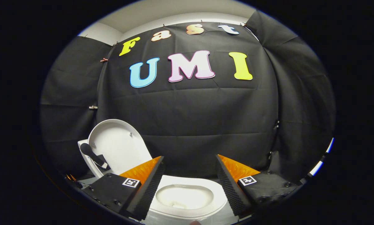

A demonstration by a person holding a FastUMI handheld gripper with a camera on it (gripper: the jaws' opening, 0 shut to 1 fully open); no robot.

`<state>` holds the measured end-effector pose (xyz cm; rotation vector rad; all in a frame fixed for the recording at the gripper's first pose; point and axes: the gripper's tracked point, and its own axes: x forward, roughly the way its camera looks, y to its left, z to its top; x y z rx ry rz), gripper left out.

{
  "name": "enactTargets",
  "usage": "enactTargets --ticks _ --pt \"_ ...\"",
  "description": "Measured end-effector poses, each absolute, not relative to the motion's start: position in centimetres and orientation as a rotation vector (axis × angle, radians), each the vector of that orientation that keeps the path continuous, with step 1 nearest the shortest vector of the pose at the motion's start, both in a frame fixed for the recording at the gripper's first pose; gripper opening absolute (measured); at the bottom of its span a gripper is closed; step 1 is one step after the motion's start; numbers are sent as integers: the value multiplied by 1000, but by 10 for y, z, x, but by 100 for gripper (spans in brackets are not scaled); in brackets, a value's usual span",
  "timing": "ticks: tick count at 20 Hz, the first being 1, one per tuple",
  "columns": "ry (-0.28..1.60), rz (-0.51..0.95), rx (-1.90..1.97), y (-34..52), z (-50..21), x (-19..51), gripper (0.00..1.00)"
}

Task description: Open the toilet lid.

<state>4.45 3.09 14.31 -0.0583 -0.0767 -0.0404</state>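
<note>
Standing raised behind the bowl (187,197), the toilet lid (118,150) is leaning back upright, off to the left beyond the claw (190,181). The claw's fingers are spreading wide, gripping nothing, with the bowl showing between them. Opening is looking finished; next probably calls for simply backing away.

Landmark: toilet bowl (187,197). Bowl lies between the fingers of the gripper (190,184), which stand wide apart with nothing held, one finger on either side of it. Toilet lid (118,150) stands raised, behind and left of the bowl. Handle (93,154) sits against the lid's left part. Booth wall (205,118) rises behind the bowl.
</note>
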Motion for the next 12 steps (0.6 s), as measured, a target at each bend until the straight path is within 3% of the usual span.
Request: enactTargets --ticks 12 --pt "-63 -33 -60 34 138 44 99"
